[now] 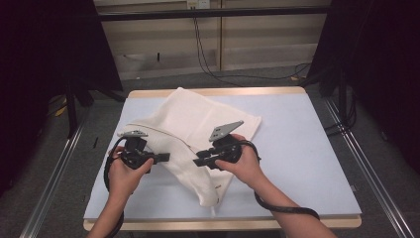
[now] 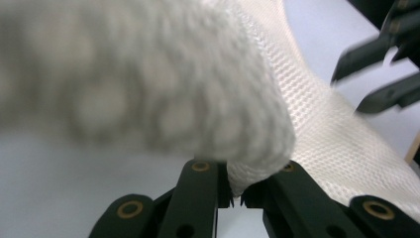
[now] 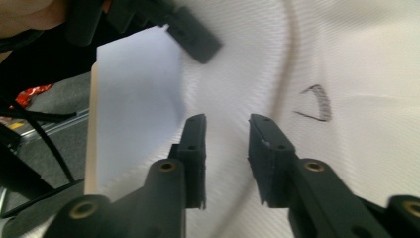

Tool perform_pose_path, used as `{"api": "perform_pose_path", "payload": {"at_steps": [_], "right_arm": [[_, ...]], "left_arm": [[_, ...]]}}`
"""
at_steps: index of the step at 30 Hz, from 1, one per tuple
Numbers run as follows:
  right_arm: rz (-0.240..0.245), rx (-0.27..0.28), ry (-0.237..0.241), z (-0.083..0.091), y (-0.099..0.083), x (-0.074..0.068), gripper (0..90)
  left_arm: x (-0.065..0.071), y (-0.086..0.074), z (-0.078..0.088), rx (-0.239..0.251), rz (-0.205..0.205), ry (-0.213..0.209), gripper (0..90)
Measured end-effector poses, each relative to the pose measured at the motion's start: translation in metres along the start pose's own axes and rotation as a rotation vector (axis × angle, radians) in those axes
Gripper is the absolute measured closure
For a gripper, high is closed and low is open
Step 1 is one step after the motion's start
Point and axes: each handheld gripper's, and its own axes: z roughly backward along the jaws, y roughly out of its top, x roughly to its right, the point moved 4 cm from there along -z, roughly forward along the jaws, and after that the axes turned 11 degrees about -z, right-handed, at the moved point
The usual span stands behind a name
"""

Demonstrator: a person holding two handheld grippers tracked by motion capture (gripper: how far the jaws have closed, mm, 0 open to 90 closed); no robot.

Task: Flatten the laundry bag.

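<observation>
Lying across the middle of the pale counter (image 1: 307,163), the cream waffle-weave towel (image 1: 198,124) is spreading from the far edge down toward the near edge, one narrow end trailing closest to the person. The left gripper (image 1: 161,157) is clenching a bunched fold of the cloth — in the left gripper view the fabric is sitting pinched between its jaws. The right gripper (image 1: 200,161) is hovering just over the towel with jaws released and nothing between them — a small dark loop mark (image 3: 314,103) is showing on the cloth beyond them.
</observation>
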Motion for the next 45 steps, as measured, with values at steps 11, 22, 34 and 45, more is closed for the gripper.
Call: {"api": "perform_pose_path", "payload": {"at_steps": [11,22,34,45], "right_arm": [[-0.096,-0.072,-0.253,0.013,-0.043,0.07,44.2],[-0.074,-0.138,-0.389,0.018,-0.067,0.09,33.5],[-0.004,-0.14,-0.31,0.0,-0.068,0.073,46.1],[-0.005,-0.167,-0.329,-0.007,-0.062,0.069,90.0]], "left_arm": [[-0.002,-0.009,0.003,-0.017,0.003,0.006,86.4],[-0.002,-0.011,0.004,-0.022,0.001,0.008,86.4],[-0.002,-0.011,0.004,-0.02,0.0,0.011,86.4],[-0.001,-0.01,0.003,-0.02,-0.006,0.013,86.3]]}}
